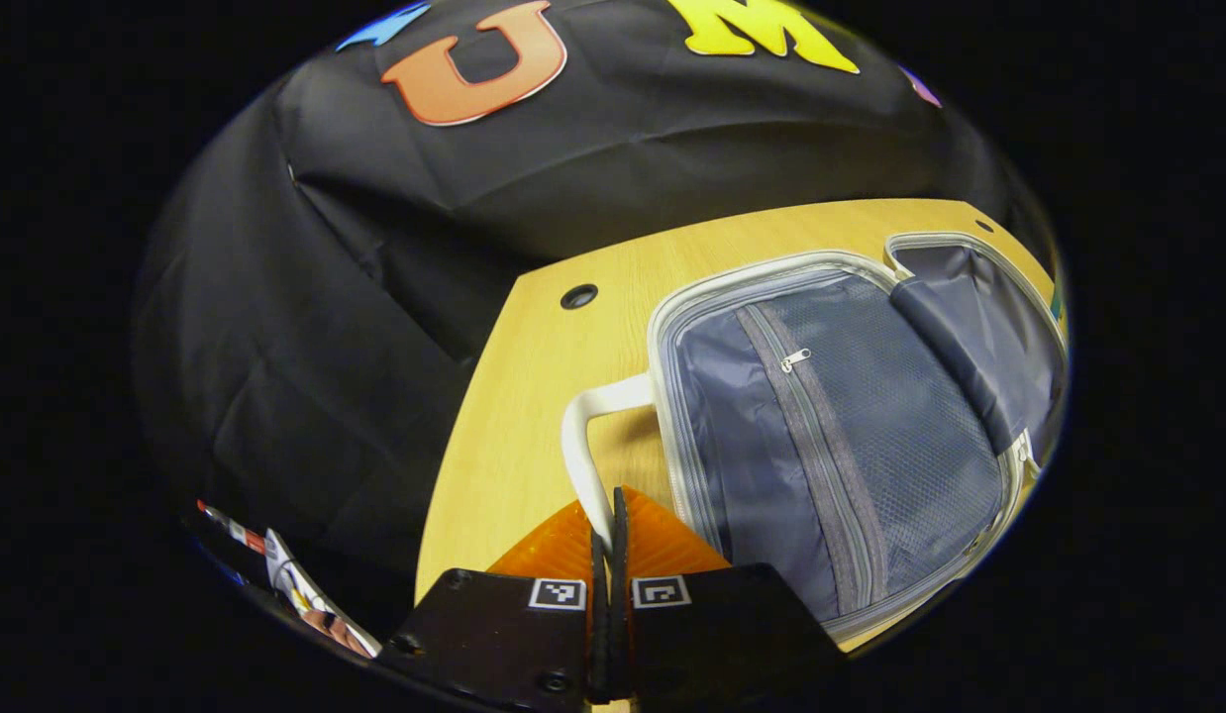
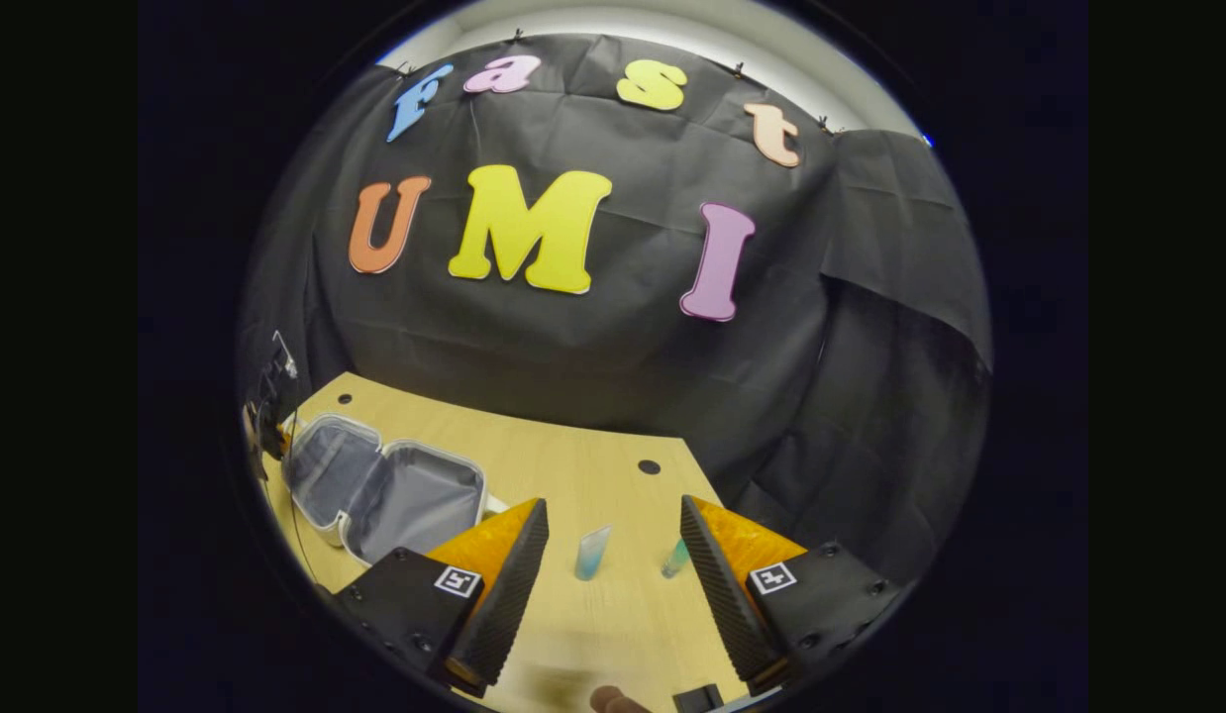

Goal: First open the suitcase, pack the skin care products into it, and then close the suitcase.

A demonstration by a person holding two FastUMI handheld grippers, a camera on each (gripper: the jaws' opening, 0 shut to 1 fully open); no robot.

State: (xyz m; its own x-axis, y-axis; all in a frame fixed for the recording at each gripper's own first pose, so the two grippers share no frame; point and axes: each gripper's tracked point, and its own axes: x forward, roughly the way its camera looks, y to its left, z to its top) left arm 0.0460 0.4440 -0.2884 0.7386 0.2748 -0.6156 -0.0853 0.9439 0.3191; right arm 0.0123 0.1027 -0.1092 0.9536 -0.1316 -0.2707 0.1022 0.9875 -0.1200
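Note:
The small suitcase lies open on the wooden table, its grey lining and zipped mesh pocket facing up. My left gripper is shut on the white suitcase handle, which runs down between its fingers. In the right gripper view the open suitcase sits at the left of the table. Two skin care products stand ahead of my right gripper: a pale blue bottle and a smaller green tube. The right gripper is open with nothing between its fingers.
Round cable holes mark the tabletop near its far edge. The black cloth wall rises close behind the table. A small brown object shows blurred at the near edge, below the right gripper.

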